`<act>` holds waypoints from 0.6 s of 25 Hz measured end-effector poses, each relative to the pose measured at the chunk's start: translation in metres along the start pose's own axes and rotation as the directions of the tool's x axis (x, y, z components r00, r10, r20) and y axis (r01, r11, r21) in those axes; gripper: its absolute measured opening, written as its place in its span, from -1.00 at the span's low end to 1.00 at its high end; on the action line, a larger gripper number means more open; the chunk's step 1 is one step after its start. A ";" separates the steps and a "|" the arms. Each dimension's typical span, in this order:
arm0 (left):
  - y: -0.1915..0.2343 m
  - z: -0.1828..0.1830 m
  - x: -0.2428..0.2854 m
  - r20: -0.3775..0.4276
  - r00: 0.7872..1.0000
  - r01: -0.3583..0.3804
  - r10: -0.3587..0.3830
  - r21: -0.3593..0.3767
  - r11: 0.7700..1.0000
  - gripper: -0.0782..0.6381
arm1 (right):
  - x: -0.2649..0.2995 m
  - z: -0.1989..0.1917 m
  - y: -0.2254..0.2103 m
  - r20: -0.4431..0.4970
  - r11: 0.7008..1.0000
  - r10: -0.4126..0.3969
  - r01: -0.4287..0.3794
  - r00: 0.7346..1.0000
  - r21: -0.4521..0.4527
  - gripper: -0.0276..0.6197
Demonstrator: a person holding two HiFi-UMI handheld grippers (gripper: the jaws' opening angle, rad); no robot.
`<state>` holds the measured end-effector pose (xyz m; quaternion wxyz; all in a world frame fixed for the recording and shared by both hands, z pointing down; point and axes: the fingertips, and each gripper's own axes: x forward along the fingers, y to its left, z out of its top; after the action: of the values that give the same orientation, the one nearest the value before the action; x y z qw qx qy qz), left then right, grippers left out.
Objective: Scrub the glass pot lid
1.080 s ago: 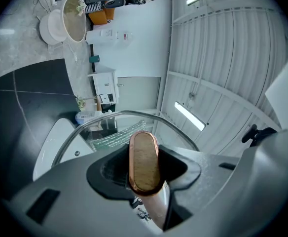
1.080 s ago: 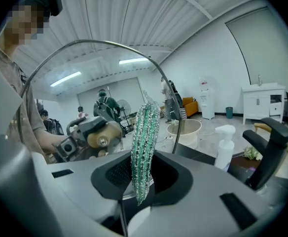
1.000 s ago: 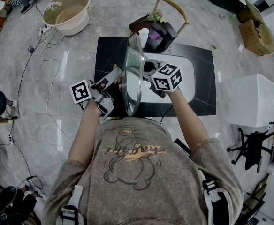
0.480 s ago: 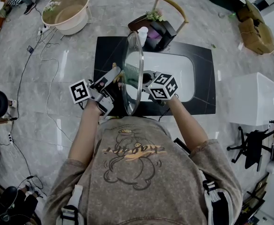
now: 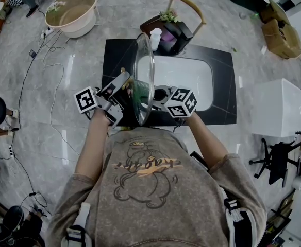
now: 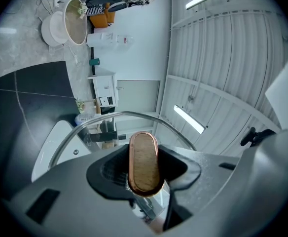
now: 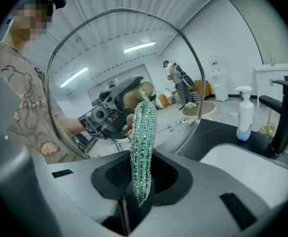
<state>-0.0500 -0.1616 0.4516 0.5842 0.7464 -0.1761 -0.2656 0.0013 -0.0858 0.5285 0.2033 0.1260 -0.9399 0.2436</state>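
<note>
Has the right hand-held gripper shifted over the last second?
Yes: the right hand-held gripper has come toward the person, from over the white sink to its near edge.

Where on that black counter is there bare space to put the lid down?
The black counter strip right of the white sink looks bare. The far edge is crowded: soap bottle and faucet.

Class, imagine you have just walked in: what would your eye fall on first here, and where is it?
The glass pot lid, held on edge over the white sink. The left gripper clamps its wooden knob; the right gripper holds a glittery green scrubber.
</note>
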 end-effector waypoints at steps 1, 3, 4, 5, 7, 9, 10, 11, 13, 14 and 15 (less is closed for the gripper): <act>0.000 0.000 0.000 0.000 1.000 -0.002 0.002 0.001 1.000 -0.30 | -0.001 0.001 0.005 -0.001 1.000 0.010 -0.010 1.000 -0.007 -0.63; 0.001 0.001 -0.001 0.001 1.000 -0.008 0.008 0.004 1.000 -0.30 | -0.003 0.002 0.014 -0.007 0.999 0.031 -0.031 0.999 -0.024 -0.63; 0.001 0.002 -0.002 0.003 1.000 -0.010 0.010 0.004 1.000 -0.30 | -0.004 0.003 0.018 -0.010 0.999 0.042 -0.043 0.999 -0.033 -0.62; 0.002 0.003 -0.003 0.006 1.000 -0.011 0.011 0.002 1.000 -0.30 | -0.005 0.005 0.022 -0.012 0.998 0.054 -0.054 0.998 -0.040 -0.62; 0.002 0.005 -0.003 0.012 1.000 -0.011 0.011 -0.003 1.000 -0.30 | -0.009 0.009 0.030 -0.011 0.996 0.076 -0.077 0.997 -0.049 -0.63; 0.002 0.007 -0.003 0.016 1.000 -0.012 0.012 -0.003 1.000 -0.30 | -0.016 0.015 0.036 0.000 0.994 0.096 -0.096 0.995 -0.056 -0.62; 0.002 0.006 -0.003 0.017 1.000 -0.013 0.013 0.000 1.000 -0.30 | -0.019 0.019 0.040 0.009 0.993 0.102 -0.101 0.995 -0.061 -0.62; 0.002 0.005 -0.003 0.017 1.000 -0.014 0.014 0.002 1.000 -0.30 | -0.023 0.022 0.043 0.018 0.992 0.105 -0.103 0.994 -0.069 -0.63; 0.001 0.004 -0.003 0.018 1.000 -0.014 0.014 0.002 1.000 -0.30 | -0.030 0.029 0.048 0.039 0.991 0.105 -0.101 0.994 -0.088 -0.62; 0.002 0.003 -0.004 0.019 1.000 -0.016 0.016 0.002 1.000 -0.30 | -0.032 0.033 0.050 0.050 0.990 0.104 -0.099 0.993 -0.096 -0.62; 0.002 0.003 -0.004 0.020 1.000 -0.019 0.019 0.002 1.000 -0.30 | -0.035 0.038 0.053 0.063 0.990 0.104 -0.097 0.993 -0.103 -0.62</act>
<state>-0.0552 -0.1625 0.4537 0.5841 0.7427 -0.1890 -0.2673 0.0026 -0.0558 0.4610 0.1649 0.0766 -0.9624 0.2019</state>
